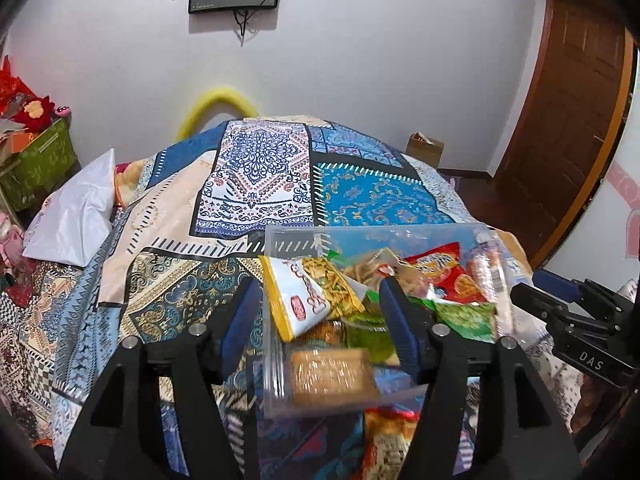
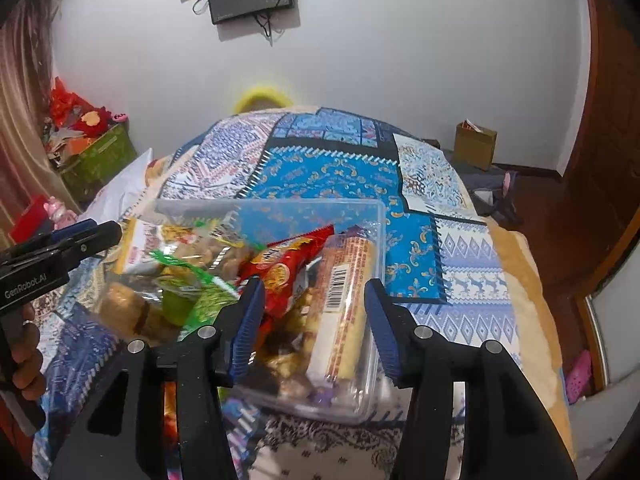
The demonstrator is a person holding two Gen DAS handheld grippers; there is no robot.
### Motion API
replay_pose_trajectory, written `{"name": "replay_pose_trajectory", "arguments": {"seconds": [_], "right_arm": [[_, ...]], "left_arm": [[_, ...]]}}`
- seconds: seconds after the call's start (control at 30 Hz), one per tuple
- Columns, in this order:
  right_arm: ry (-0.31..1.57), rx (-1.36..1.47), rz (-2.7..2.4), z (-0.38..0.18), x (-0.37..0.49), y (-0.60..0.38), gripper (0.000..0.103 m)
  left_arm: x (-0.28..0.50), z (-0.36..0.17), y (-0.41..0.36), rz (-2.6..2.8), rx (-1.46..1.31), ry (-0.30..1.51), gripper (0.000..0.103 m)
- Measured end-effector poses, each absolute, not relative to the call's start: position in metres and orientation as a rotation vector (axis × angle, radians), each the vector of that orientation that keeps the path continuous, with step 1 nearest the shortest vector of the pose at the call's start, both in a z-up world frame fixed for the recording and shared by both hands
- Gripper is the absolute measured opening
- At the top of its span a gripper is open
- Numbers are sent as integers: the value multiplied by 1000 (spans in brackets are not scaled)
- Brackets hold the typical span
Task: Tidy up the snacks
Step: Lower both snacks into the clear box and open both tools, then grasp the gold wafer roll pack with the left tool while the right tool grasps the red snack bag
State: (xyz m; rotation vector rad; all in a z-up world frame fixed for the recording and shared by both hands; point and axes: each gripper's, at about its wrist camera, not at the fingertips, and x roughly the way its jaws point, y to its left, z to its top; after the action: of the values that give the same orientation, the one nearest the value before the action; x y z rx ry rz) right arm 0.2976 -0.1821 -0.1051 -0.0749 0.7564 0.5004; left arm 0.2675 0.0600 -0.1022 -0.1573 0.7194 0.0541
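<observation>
Evidently both grippers are spread wide and holding nothing: the left gripper [image 1: 320,312] straddles the side wall of the clear snack box [image 2: 376,240] on the bed's [image 2: 460,264] near edge, the right gripper [image 2: 316,320] poised over its biscuit roll [image 2: 348,300].

Left gripper [image 1: 316,300] was held w/ jaws spread wide, blue pads facing inward. Right gripper [image 2: 314,312] likewise gaped wide open, approx level. To its left, the hand [image 2: 24,356] wrapped the left gripper's handle.
</observation>
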Motion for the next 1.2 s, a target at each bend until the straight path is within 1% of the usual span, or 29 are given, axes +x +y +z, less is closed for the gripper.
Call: {"name": "replay_pose_trajectory", "arguments": {"seconds": [0.13, 0.27, 0.33, 0.4, 0.7, 1.0, 1.03, 1.1, 1.2], "right_arm": [[728, -78, 517, -95, 280, -182, 57], [709, -82, 529, -88, 258, -183, 59], [707, -78, 536, -86, 247, -183, 64], [706, -82, 539, -87, 236, -184, 66], [763, -79, 560, -104, 202, -185, 66], [821, -69, 558, -123, 183, -192, 66], [824, -71, 557, -124, 181, -192, 66], [835, -74, 557, -127, 180, -191, 66], [841, -77, 558, -132, 176, -190, 66]], "left_arm": [[244, -97, 58, 38, -160, 724, 68], [221, -105, 52, 23, -160, 762, 68], [211, -111, 49, 14, -163, 788, 68], [200, -119, 44, 4, -166, 814, 68], [156, -165, 10, -54, -149, 958, 68], [132, -203, -10, -86, -164, 1067, 68], [130, -206, -11, -87, -168, 1071, 67], [122, -208, -11, -77, -154, 1045, 61], [112, -207, -6, -106, -177, 1018, 40]]}}
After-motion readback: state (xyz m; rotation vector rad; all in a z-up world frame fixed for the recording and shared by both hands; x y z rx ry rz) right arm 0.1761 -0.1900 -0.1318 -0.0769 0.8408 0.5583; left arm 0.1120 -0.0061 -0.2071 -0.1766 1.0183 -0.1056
